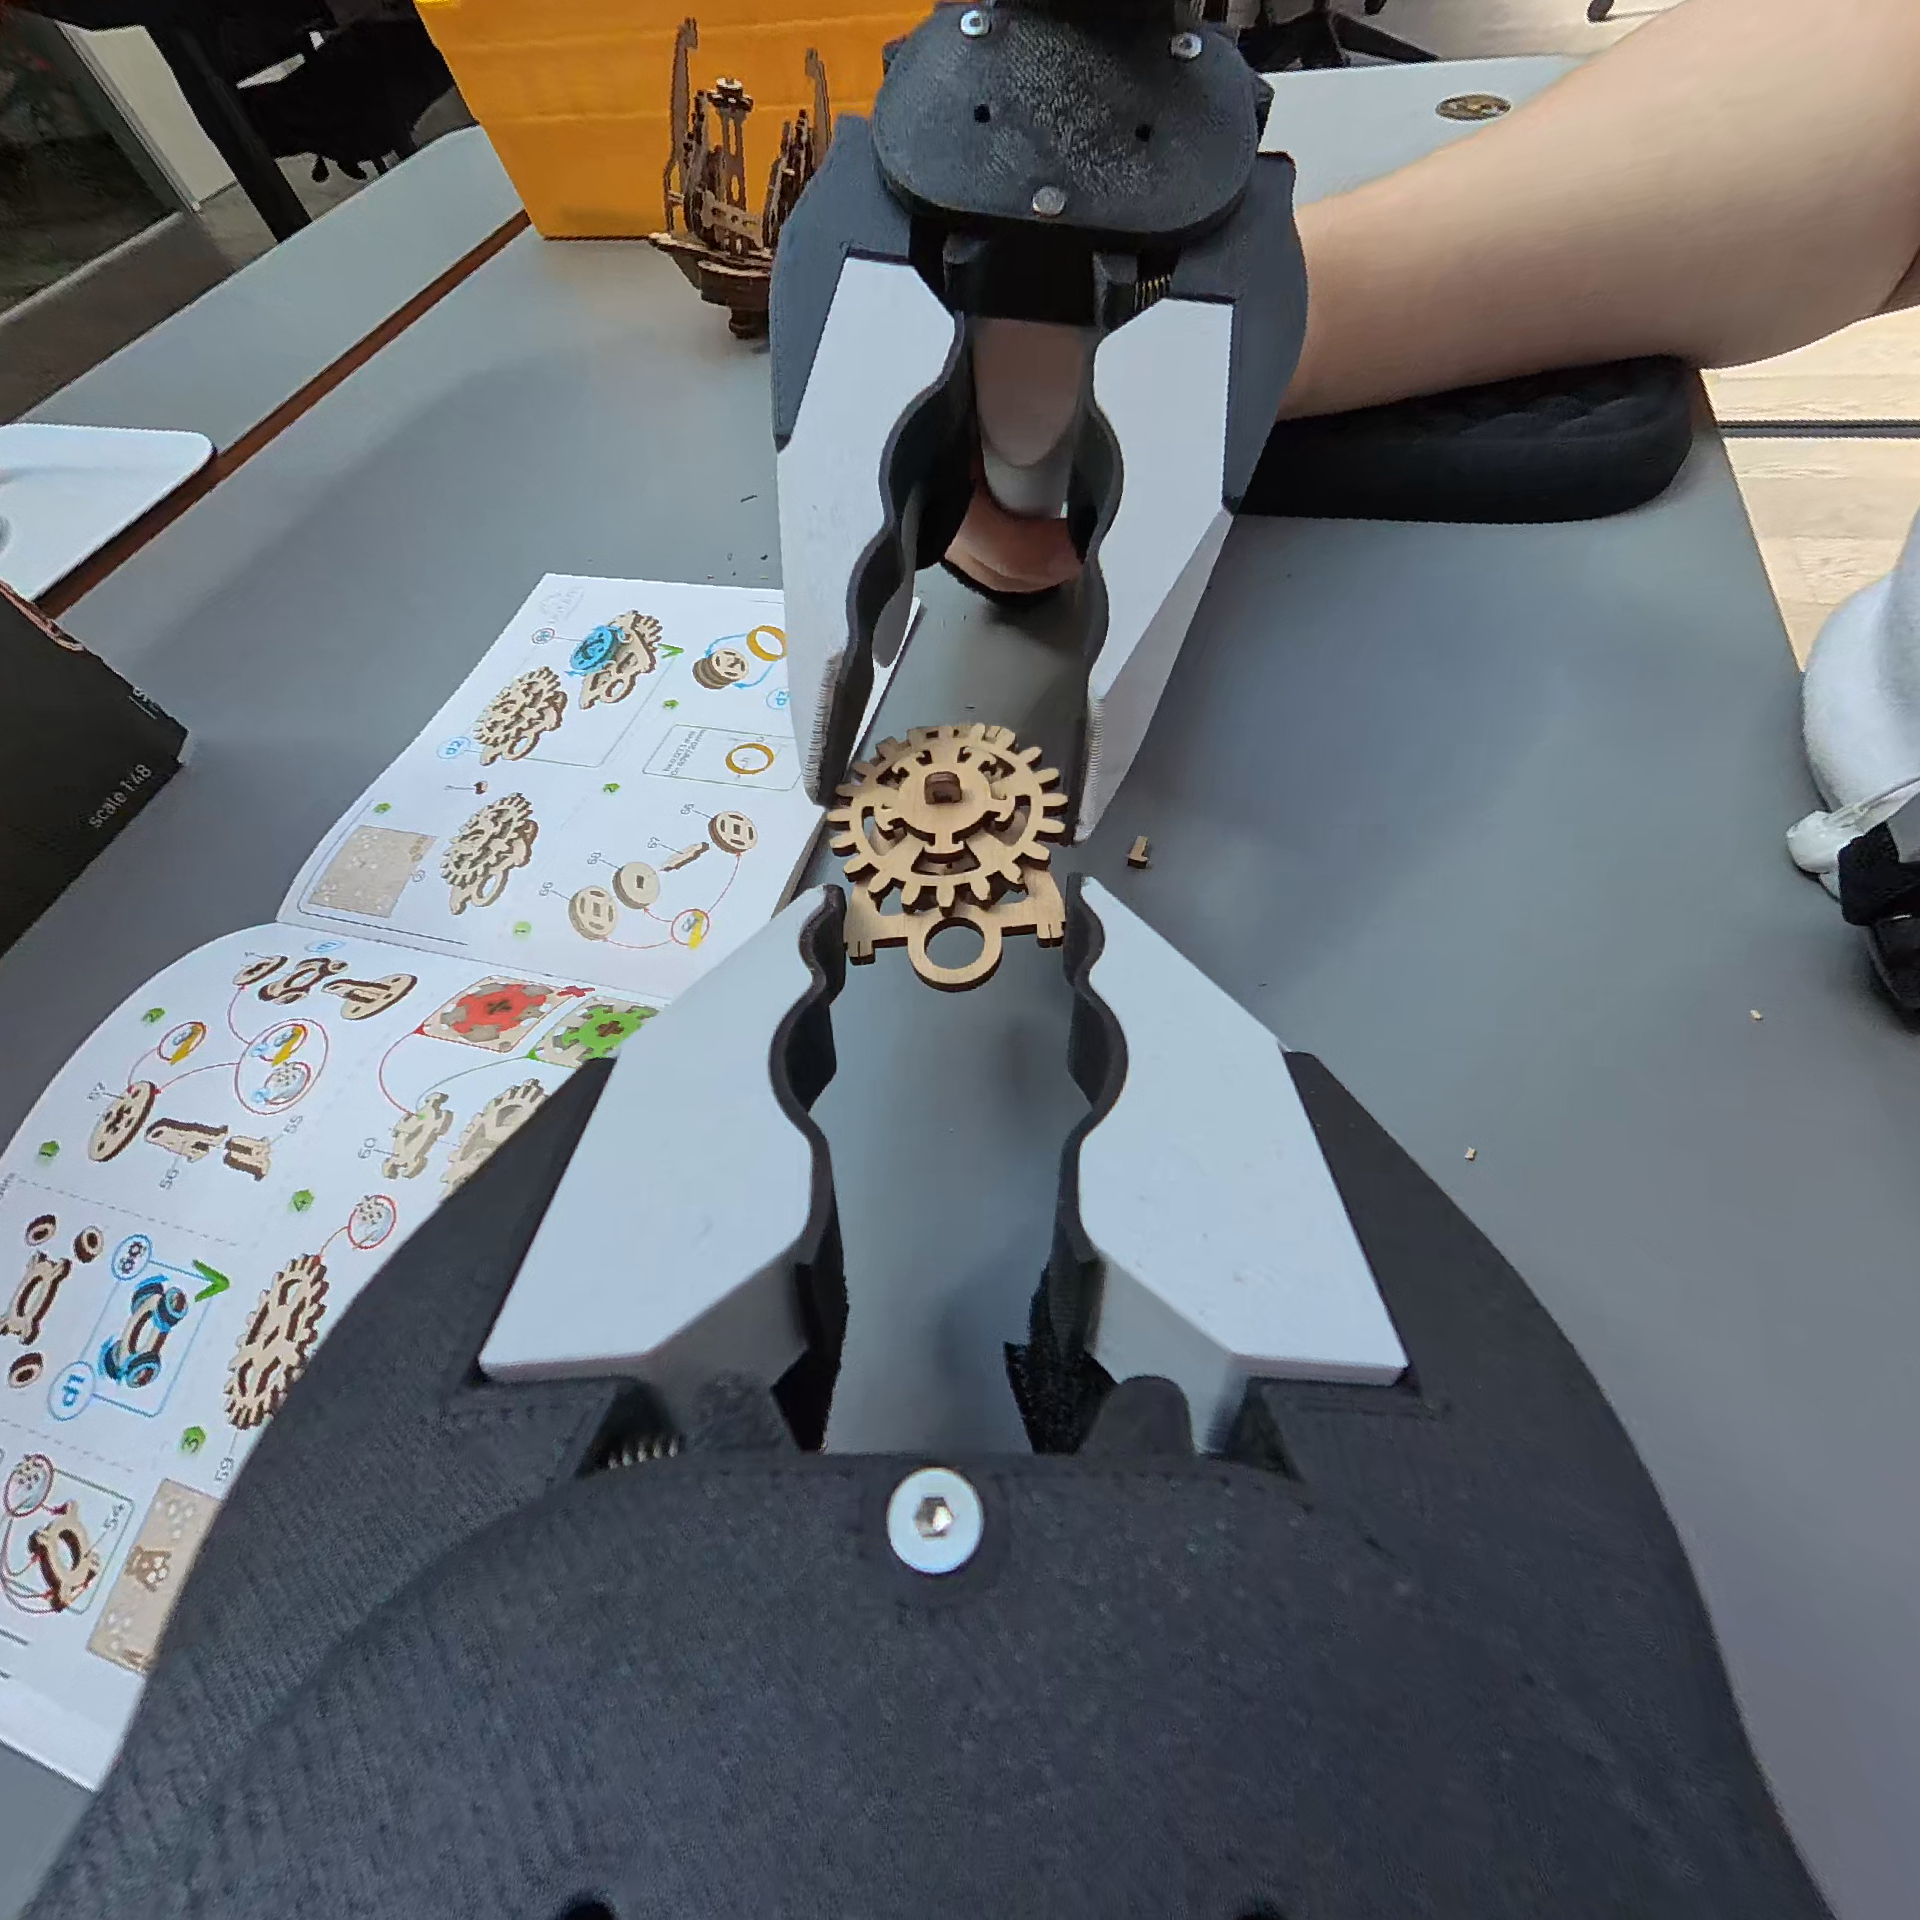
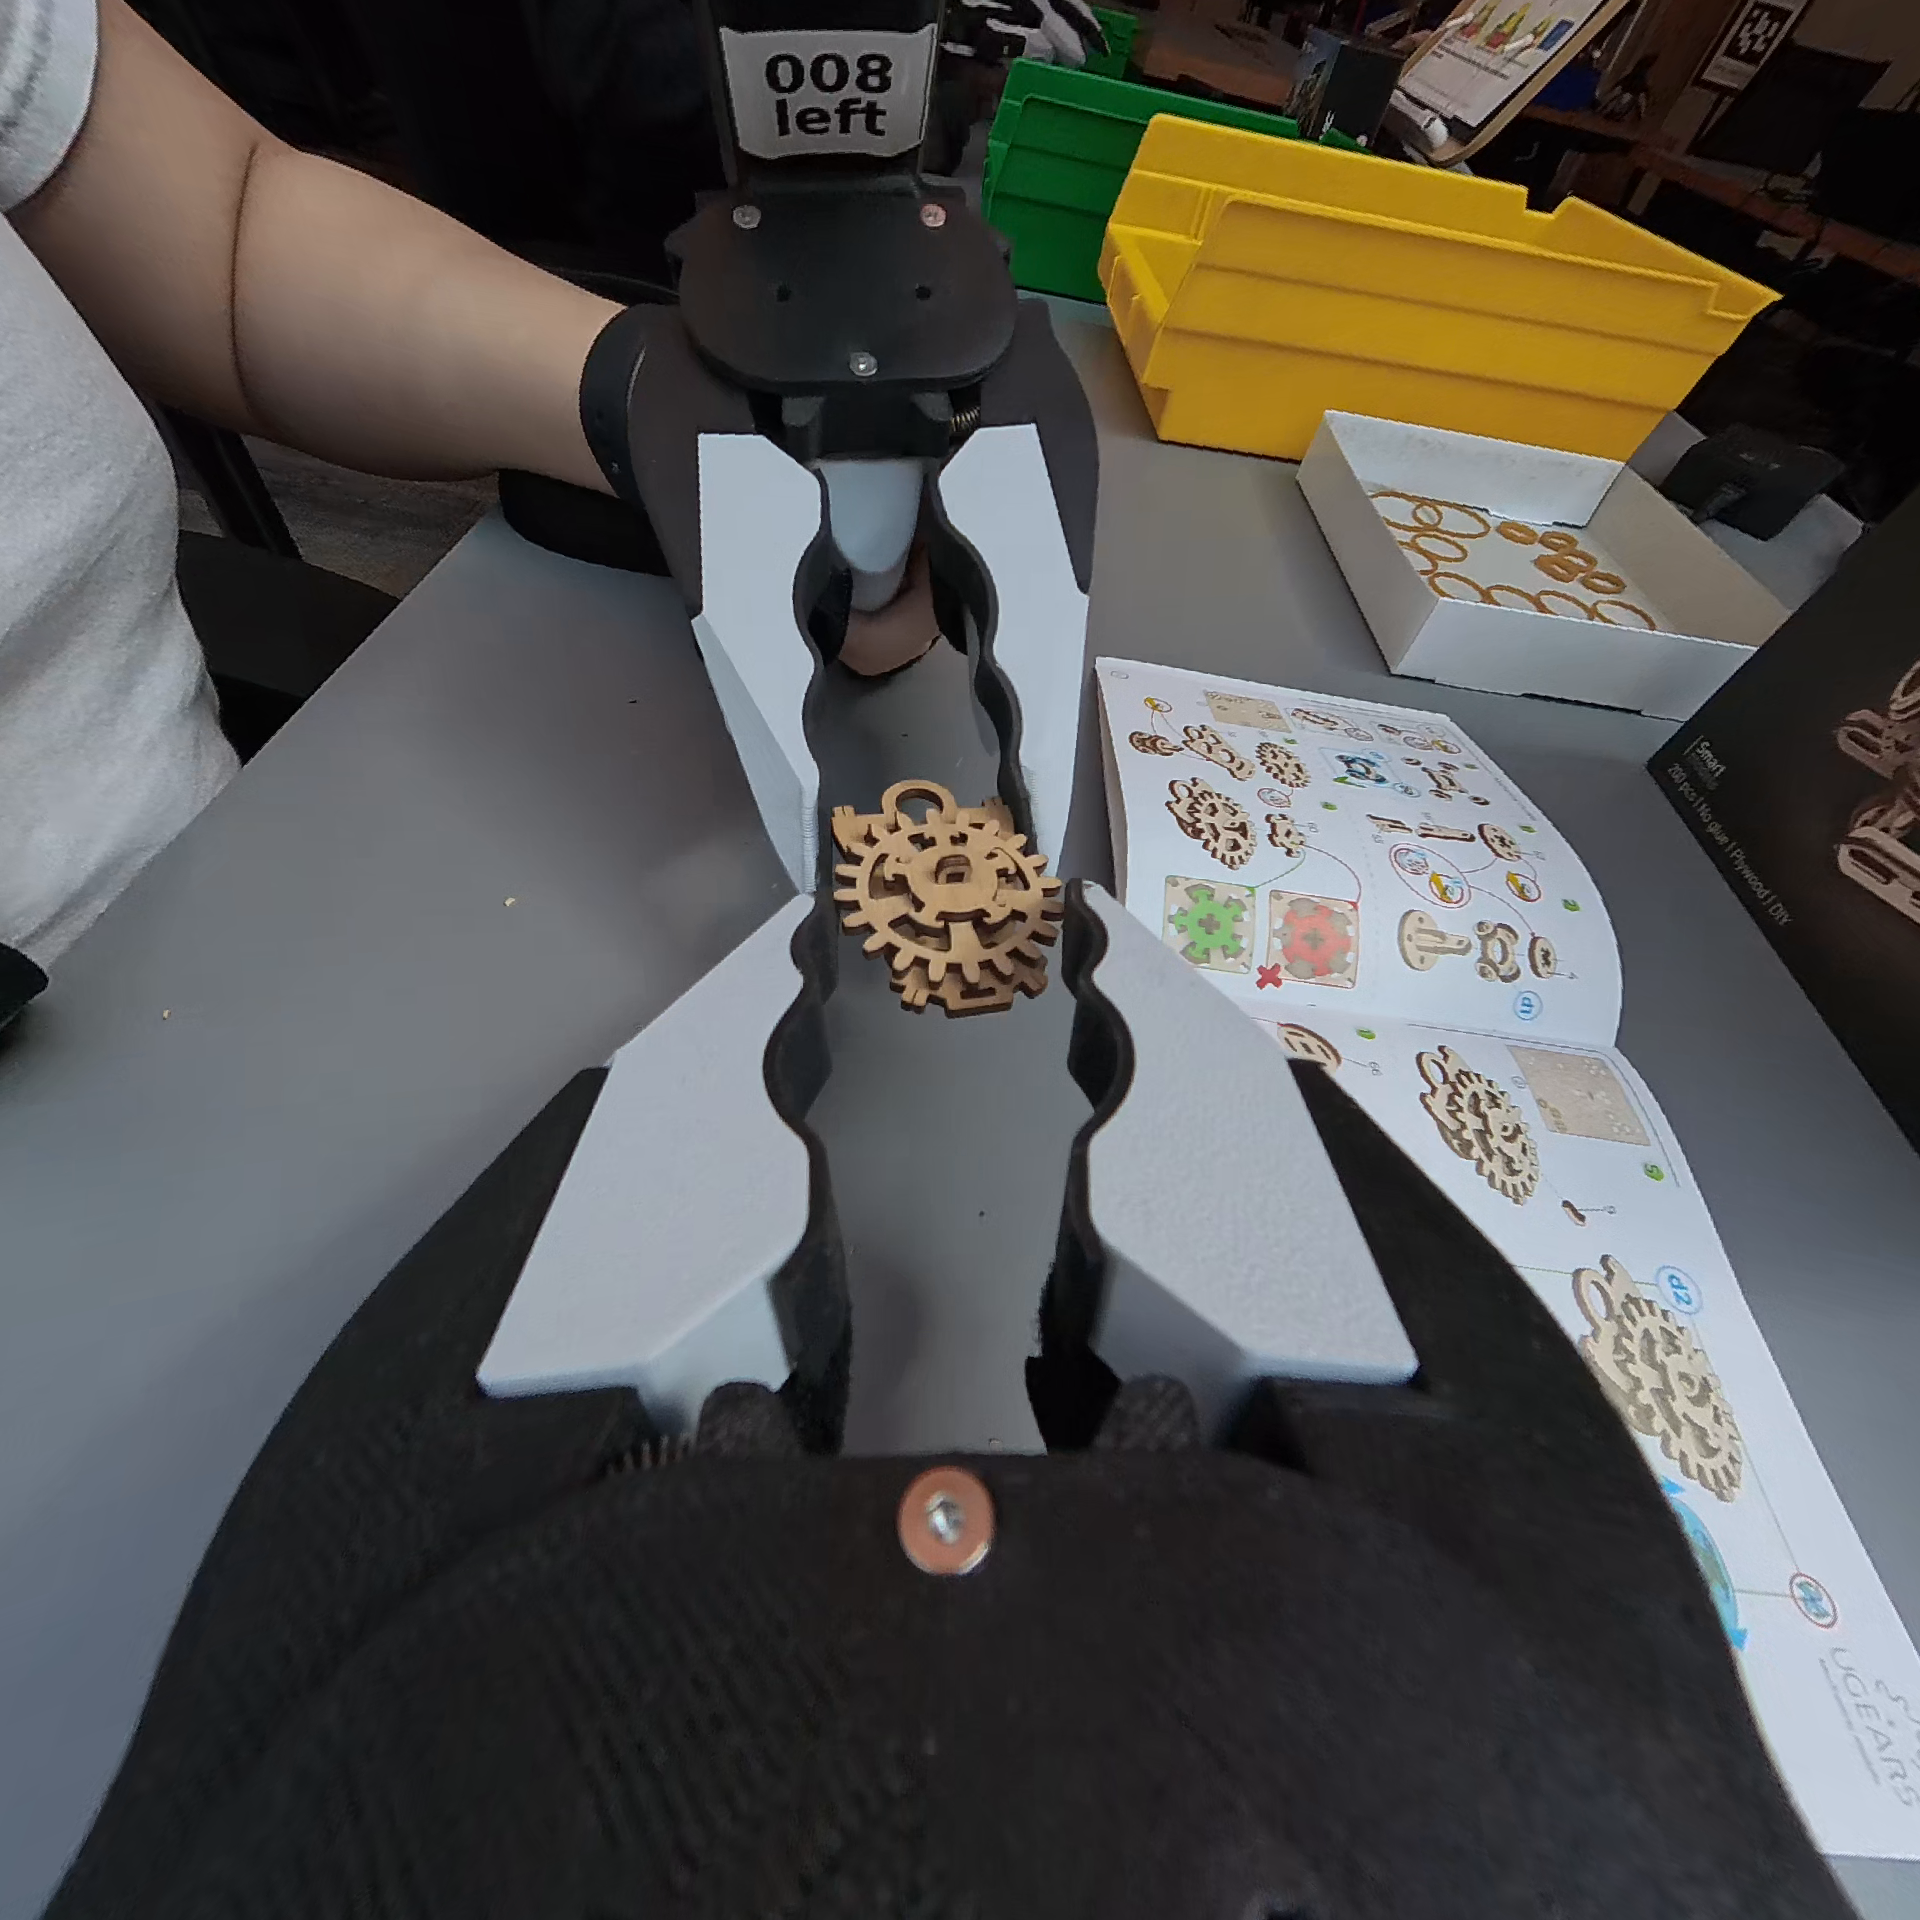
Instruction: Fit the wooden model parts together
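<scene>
Wooden gear assembly (image 1: pixel 948 844) flat on grey table (image 1: pixel 1455 831), left gripper (image 1: pixel 948 914) and right gripper (image 2: pixel 940 914) facing across it, both spread open, instruction booklet (image 1: pixel 436 935) alongside.

The pale tan laser-cut plywood gear assembly (image 1: pixel 948 847) lies on the plain grey worktop (image 1: pixel 1455 790), between black tongs (image 1: pixel 948 904) with white fingers (image 1: pixel 717 1132), beside a white instruction booklet (image 2: pixel 1382 862) printed with tan, red and green diagrams, near the yellow plastic bin (image 2: pixel 1382 312).

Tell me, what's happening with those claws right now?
Left gripper open, right gripper open, facing each other. Wooden gear assembly flat on table between them, ungripped. Small loose peg beside it.
</scene>
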### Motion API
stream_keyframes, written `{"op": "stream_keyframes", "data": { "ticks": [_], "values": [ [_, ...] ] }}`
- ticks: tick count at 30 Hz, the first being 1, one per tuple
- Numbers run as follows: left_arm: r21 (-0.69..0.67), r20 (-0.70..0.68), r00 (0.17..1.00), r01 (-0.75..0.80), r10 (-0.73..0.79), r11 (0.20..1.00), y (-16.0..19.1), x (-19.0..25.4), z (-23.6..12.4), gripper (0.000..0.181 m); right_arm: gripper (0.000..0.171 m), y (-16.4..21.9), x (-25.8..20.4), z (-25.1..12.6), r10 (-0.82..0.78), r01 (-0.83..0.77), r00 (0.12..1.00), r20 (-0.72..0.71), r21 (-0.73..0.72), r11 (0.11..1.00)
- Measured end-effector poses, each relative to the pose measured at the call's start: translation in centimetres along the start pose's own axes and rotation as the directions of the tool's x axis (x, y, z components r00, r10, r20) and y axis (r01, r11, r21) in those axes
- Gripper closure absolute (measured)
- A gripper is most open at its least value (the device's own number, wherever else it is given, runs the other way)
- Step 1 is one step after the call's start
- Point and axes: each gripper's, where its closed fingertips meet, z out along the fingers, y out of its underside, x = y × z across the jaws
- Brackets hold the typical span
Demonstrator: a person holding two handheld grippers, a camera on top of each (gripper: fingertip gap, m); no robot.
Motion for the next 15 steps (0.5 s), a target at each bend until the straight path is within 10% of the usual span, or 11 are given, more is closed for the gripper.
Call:
{"op": "stream_keyframes", "data": {
  "ticks": [15],
  "values": [
    [-0.144, -0.031, 0.999, -0.020, 0.016, 0.989, 2.3, 0.6, 0.6, 0.141, 0.129, 1.9, -0.7, 0.8, -0.052, 0.055, 0.998, 0.023, -0.142, 0.988]
  ]
}}
